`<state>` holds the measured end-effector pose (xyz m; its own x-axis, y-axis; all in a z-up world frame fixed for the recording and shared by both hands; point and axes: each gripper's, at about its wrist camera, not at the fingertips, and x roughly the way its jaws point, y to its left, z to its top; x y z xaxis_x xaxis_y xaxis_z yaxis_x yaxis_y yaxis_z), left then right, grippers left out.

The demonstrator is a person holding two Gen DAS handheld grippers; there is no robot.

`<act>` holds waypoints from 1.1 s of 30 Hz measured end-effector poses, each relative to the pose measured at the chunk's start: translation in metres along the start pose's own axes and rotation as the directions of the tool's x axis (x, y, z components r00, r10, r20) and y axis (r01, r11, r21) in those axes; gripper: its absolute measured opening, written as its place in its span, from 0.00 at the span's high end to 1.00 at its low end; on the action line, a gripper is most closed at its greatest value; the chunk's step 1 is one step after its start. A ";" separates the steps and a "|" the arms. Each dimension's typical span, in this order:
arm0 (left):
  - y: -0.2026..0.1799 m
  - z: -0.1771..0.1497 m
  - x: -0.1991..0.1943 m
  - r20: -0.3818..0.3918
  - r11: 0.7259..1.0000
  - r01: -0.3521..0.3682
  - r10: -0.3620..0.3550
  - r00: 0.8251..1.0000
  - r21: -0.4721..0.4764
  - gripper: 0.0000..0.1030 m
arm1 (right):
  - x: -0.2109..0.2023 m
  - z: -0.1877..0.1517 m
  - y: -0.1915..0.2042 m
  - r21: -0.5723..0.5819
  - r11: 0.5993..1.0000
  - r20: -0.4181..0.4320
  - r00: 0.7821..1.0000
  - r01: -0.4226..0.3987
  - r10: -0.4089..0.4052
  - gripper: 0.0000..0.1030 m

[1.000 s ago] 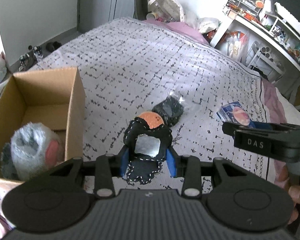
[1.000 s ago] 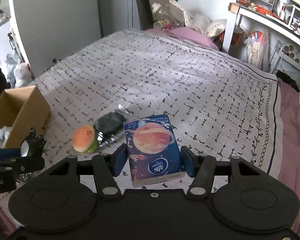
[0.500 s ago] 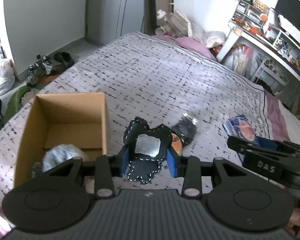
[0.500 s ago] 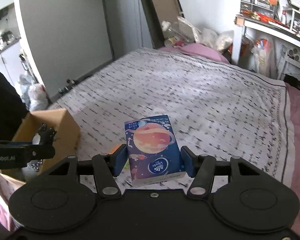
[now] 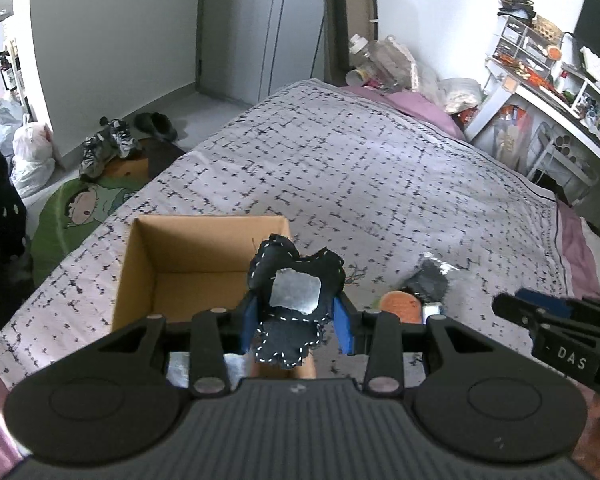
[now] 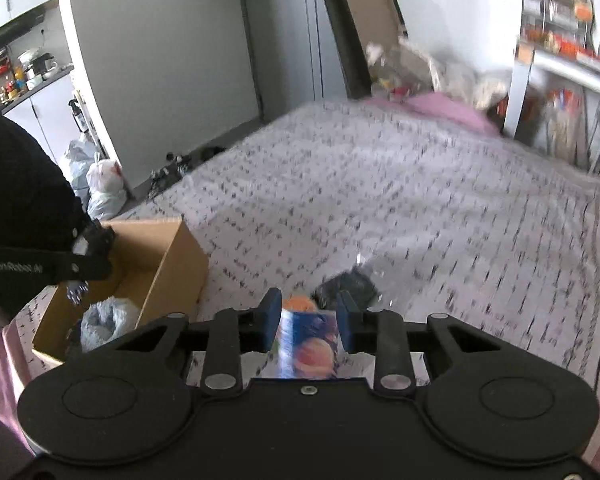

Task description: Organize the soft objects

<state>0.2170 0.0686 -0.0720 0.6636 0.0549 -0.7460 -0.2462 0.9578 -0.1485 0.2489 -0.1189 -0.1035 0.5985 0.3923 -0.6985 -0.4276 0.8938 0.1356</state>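
My left gripper (image 5: 296,320) is shut on a black felt toy (image 5: 296,292) with white stitching and a silver patch, held above the near right corner of the open cardboard box (image 5: 172,256). My right gripper (image 6: 306,326) is shut on a blue tissue pack (image 6: 310,346) printed with an orange planet, lifted above the bed. In the right wrist view the box (image 6: 168,264) holds a grey fluffy toy (image 6: 104,320). An orange round plush (image 5: 400,304) and a dark bagged item (image 5: 428,284) lie on the bed right of the box.
The box stands on a grey patterned bedspread (image 5: 360,184) near its left edge. Shoes (image 5: 108,148) and plastic bags (image 5: 28,152) lie on the floor to the left. White shelves (image 5: 548,92) stand at the right. The right wrist view is motion-blurred.
My left gripper has risen and moved left with the felt toy, from over the orange plush to over the box. My right gripper has lifted with the tissue pack, which now sits tilted, lower between the fingers.
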 end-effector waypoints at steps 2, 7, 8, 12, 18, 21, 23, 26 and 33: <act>0.008 0.000 0.001 -0.001 1.000 -0.004 0.004 1.000 -0.007 0.62 | 0.006 -0.003 -0.006 0.038 0.999 -0.032 0.999 0.003 -0.002 0.69; 0.027 -0.001 0.011 -0.013 0.999 -0.013 0.012 1.000 -0.031 0.62 | 0.020 -0.011 -0.006 0.067 0.997 -0.087 0.996 0.027 -0.021 0.54; 0.030 -0.001 0.013 -0.016 0.999 -0.013 0.012 1.000 -0.036 0.62 | 0.022 -0.012 -0.005 0.066 0.997 -0.091 0.996 0.027 -0.021 0.51; 0.043 -0.001 0.019 -0.023 0.998 -0.019 0.018 1.000 -0.052 0.62 | 0.035 -0.012 0.002 0.057 0.998 -0.121 0.993 0.025 -0.018 0.40; 0.062 -0.002 0.031 -0.038 0.997 -0.029 0.027 0.999 -0.072 0.62 | 0.060 -0.015 0.018 0.028 0.998 -0.168 0.984 0.064 -0.058 0.25; 0.068 -0.001 0.037 -0.044 0.996 -0.033 0.030 0.999 -0.077 0.62 | 0.074 -0.018 0.024 0.022 0.996 -0.193 0.977 0.092 -0.086 0.22; 0.071 -0.001 0.041 -0.044 0.996 -0.038 0.035 0.998 -0.076 0.62 | 0.084 -0.022 0.030 0.006 0.995 -0.216 0.971 0.101 -0.098 0.22; 0.077 -0.001 0.047 -0.053 0.996 -0.035 0.030 0.998 -0.082 0.60 | 0.099 -0.029 0.040 -0.036 0.992 -0.253 0.959 0.119 -0.125 0.22; 0.087 0.002 0.055 -0.079 0.993 -0.039 0.031 0.996 -0.107 0.53 | 0.108 -0.033 0.047 -0.082 0.984 -0.241 0.955 0.159 -0.175 0.51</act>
<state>0.2335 0.1554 -0.1250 0.5981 0.0618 -0.7991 -0.3462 0.9191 -0.1880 0.2712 -0.0419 -0.1962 0.4826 0.1656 -0.8601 -0.3808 0.9240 -0.0357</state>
